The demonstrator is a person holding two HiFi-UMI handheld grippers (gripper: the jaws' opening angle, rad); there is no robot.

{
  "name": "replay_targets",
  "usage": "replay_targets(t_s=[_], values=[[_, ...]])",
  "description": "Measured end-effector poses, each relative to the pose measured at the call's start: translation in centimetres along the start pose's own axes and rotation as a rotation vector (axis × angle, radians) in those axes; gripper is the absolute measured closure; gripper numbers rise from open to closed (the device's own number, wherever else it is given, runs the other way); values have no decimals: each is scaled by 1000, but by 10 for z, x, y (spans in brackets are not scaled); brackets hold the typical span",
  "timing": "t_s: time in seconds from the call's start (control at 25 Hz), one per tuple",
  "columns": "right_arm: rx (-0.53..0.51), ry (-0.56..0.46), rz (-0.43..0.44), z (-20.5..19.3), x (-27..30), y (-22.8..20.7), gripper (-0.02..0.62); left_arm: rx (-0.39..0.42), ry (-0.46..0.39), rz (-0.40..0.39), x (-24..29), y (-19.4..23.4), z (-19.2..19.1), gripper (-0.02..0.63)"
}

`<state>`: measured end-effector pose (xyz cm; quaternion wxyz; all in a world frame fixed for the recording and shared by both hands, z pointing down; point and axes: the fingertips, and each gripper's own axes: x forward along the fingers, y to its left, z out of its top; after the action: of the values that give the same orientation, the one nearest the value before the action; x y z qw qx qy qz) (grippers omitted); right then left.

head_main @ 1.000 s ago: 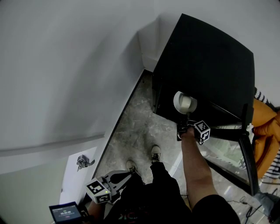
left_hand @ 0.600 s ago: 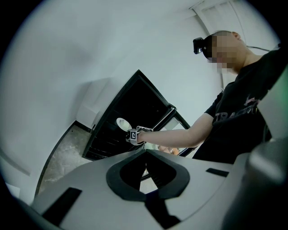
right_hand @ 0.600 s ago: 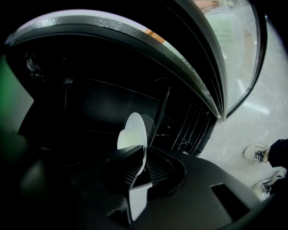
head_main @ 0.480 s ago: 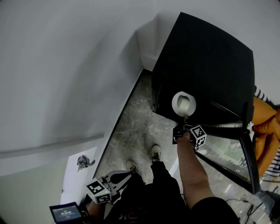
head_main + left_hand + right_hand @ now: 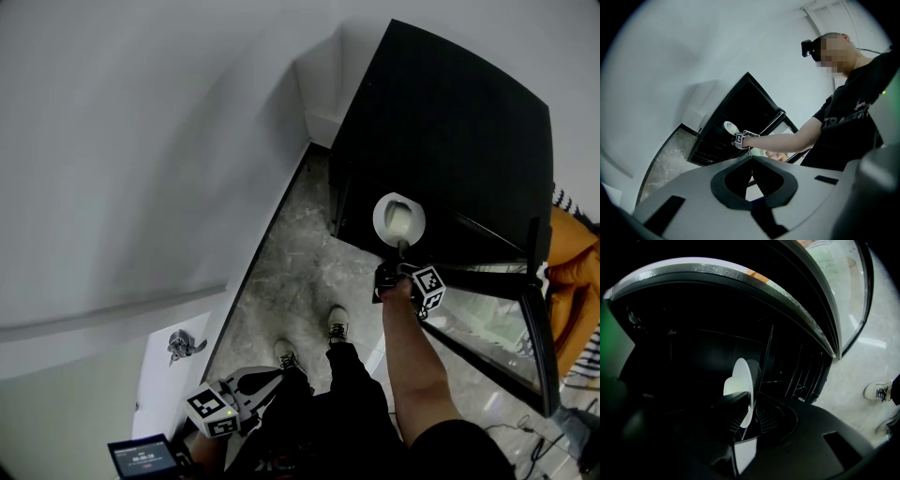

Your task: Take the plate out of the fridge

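The black fridge [image 5: 441, 122] stands in the corner with its glass door [image 5: 487, 319] swung wide to the person's right, above the pale marbled floor [image 5: 291, 272]. The left gripper [image 5: 277, 372] hangs low by the person's legs, well apart from the fridge, jaws pressed together on nothing. The right gripper [image 5: 401, 255] reaches to the fridge's open front and pinches the white plate [image 5: 398, 217] by its lower rim; the right gripper view shows the plate on edge between the two jaws, with dark wire shelves behind it. The plate is at the mouth of the fridge, though whether it is fully clear of the shelves cannot be told. This looks like the withdrawal step, with the grasp made. The next move calls for drawing the plate straight back, keeping the thin rim from slipping and clear of the door frame. On the black shirt [image 5: 843, 124] pale letters begin "TRA", the rest unclear; the digits on a small screen [image 5: 141, 457] are unreadable.
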<state>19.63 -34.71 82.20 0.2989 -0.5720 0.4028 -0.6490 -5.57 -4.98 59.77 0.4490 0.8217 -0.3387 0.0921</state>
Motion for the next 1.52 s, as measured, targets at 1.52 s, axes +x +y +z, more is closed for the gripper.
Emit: replay_targets(t_s=[1.52], values=[[44,21,74,-8,-5,-4,572,-15,15,-12,5,-4,-10,601]])
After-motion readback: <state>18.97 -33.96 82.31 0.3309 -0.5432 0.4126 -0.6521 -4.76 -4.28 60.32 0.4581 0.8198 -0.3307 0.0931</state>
